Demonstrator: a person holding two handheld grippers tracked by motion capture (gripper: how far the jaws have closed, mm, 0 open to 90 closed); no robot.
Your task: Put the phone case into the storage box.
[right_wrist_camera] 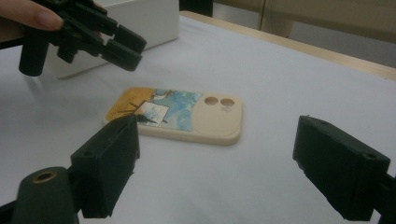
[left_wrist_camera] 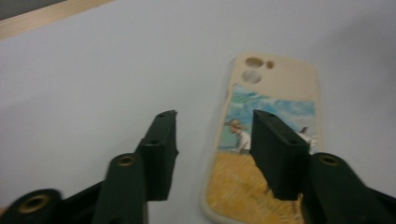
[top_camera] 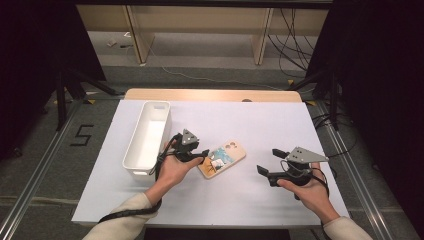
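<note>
Forearms in pale sleeves come in at the near edge of the table, which is covered in white, with a strip of bare wood along its far edge.

Nearest on the right, the right gripper rests in the person's hand, level above the table and aimed toward the table's middle. Its jaws stand wide apart with nothing between them; in the right gripper view the phone case lies beyond them, framed by the gap.

Left of centre, the left gripper is held just above the near end of the phone case. Its jaws are part-way open and hold nothing. In the left gripper view one jaw hangs over the case's printed back and the other over bare table beside the case's long edge, and in the right gripper view its tips are clearly above the case, apart from it.

Flat on the table, between the two grippers and closer to the left one, the phone case lies back-side up. Its long axis runs on a diagonal: the orange-yellow end of the print points toward the near left, under the left gripper, and the cream end with the camera cut-outs points toward the far right.

Farther left, a white box stands open-topped, its long axis running from near to far, well clear of the case.
</note>
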